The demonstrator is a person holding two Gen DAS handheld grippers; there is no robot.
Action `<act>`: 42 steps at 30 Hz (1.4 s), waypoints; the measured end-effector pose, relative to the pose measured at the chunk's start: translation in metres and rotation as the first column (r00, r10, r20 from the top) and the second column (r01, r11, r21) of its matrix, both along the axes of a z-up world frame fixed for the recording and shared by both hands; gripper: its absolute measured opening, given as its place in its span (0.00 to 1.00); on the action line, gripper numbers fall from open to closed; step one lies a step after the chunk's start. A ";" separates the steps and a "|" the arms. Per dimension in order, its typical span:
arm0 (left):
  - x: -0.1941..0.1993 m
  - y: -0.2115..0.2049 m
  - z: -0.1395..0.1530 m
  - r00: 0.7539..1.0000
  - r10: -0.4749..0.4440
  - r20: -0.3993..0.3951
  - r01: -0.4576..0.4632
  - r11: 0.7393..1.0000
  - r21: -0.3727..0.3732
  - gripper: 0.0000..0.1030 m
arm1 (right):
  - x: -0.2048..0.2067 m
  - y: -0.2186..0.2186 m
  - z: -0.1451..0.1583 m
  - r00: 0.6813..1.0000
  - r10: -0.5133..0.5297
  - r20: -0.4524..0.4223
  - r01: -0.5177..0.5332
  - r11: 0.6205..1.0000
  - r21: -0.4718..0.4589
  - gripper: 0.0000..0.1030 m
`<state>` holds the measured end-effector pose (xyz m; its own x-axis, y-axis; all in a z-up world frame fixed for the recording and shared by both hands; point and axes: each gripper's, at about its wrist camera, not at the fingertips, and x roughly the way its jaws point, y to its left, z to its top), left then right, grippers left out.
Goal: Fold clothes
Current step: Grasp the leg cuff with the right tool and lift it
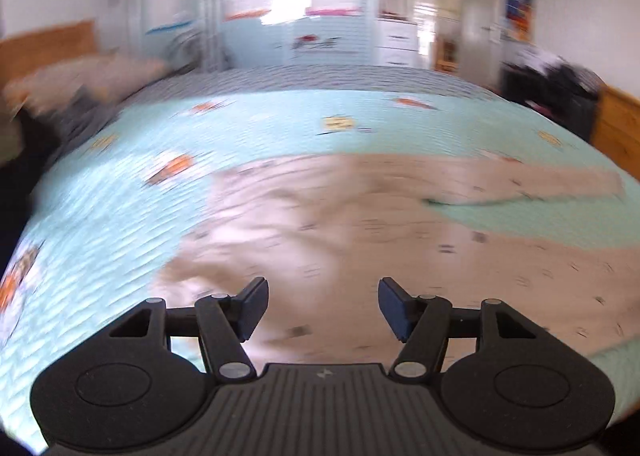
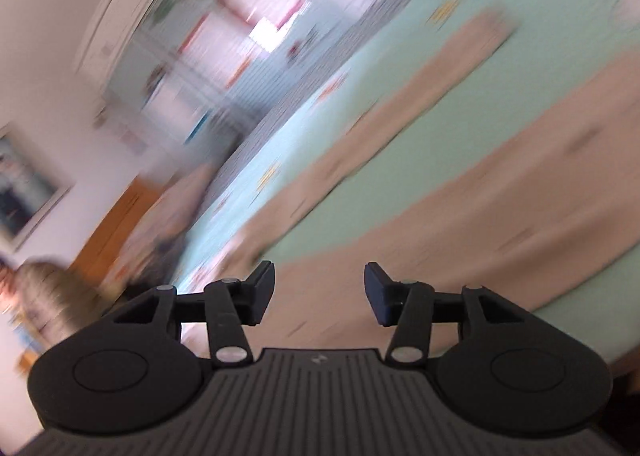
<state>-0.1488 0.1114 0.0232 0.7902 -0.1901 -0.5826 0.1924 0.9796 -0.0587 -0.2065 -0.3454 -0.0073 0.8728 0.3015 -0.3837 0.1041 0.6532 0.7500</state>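
Left gripper angled down over the bed, level with the horizon, jaws apart and nothing between the pads. Right gripper also tipped downward but rolled hard, so that the bed runs diagonally from lower left to upper right in its view; jaws apart here too, empty.

Beige garment spread on the mint-green bedspread, directly beneath and ahead of the left gripper, its cloth filling the gap between the two fingers (whether the pads touch the fabric cannot be told through the blur). One long strip of the garment reaching off to the right edge, with a wedge of green bedspread between that strip and the main body. In the right wrist view the same garment lying under and beyond the fingers, stretching away toward the upper right in two beige bands split by green.

Only in the left view: the whole width of the bed, small orange and yellow printed patches on the bedspread, a pile of pinkish and dark things at the far left corner, a dark heap at far right, wooden panels at both sides, and a pale wardrobe with coloured trims behind. Only in the right view: a framed picture on the white wall at left, and a blurred grey-brown shape at the lower left edge, too smeared to identify.
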 end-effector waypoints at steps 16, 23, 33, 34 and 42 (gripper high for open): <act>0.073 0.106 -0.066 0.934 0.127 -0.335 -0.299 0.791 -0.533 0.06 | 0.018 0.032 0.001 0.996 0.034 -0.081 -0.039 0.998 -0.050 0.51; 0.030 0.130 -0.069 0.932 0.168 -0.322 -0.330 0.762 -0.558 0.02 | 0.006 0.015 0.002 0.997 -0.024 -0.071 0.019 0.998 -0.063 0.52; 0.042 0.137 -0.061 0.934 0.195 -0.299 -0.325 0.812 -0.485 0.07 | -0.046 -0.064 0.008 0.965 -0.262 -0.025 0.262 0.965 -0.016 0.53; 0.043 0.137 -0.062 0.934 0.195 -0.300 -0.324 0.818 -0.475 0.07 | -0.056 -0.074 0.007 0.955 -0.295 -0.029 0.295 0.955 -0.016 0.53; 0.035 0.150 -0.064 0.928 0.206 -0.311 -0.339 0.812 -0.475 0.08 | -0.104 -0.106 -0.024 0.904 -0.417 -0.093 0.424 0.903 0.072 0.55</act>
